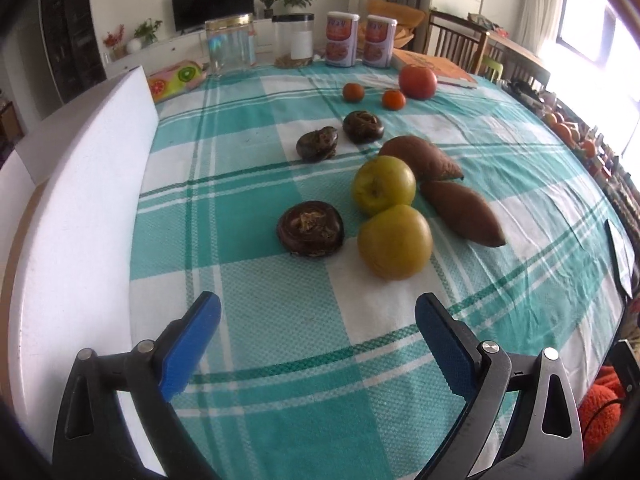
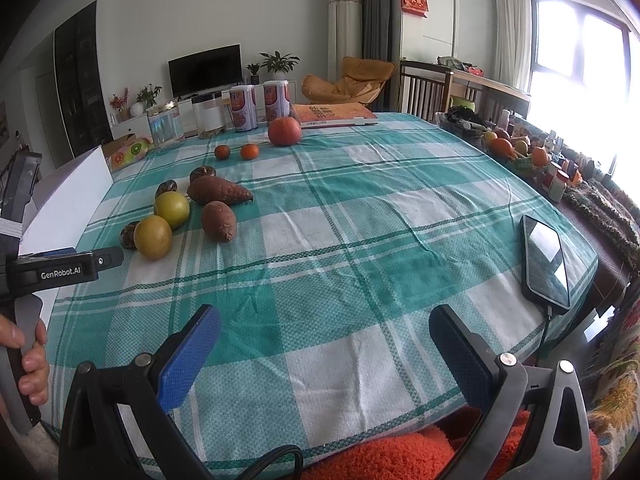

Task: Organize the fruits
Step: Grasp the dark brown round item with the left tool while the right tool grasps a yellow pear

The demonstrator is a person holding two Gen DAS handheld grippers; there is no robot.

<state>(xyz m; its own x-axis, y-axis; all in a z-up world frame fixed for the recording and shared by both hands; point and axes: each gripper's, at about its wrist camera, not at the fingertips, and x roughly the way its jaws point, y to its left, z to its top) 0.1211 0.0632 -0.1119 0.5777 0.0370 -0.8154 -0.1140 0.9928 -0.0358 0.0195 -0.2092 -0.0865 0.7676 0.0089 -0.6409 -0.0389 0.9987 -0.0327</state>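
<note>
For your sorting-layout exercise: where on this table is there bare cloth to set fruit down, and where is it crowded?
Bare cloth spans the wide middle between the sweet potatoes and the phone, and the near strip before the yellow-green fruits. The produce cluster beside the white board is crowded, as is the far edge with jars and cans.

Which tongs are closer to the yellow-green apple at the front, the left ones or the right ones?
Left. The left tongs hang open just short of the front apple, nothing between them. The right tongs sit open farther off, at the table's near edge, with the apple away to their left.
</note>
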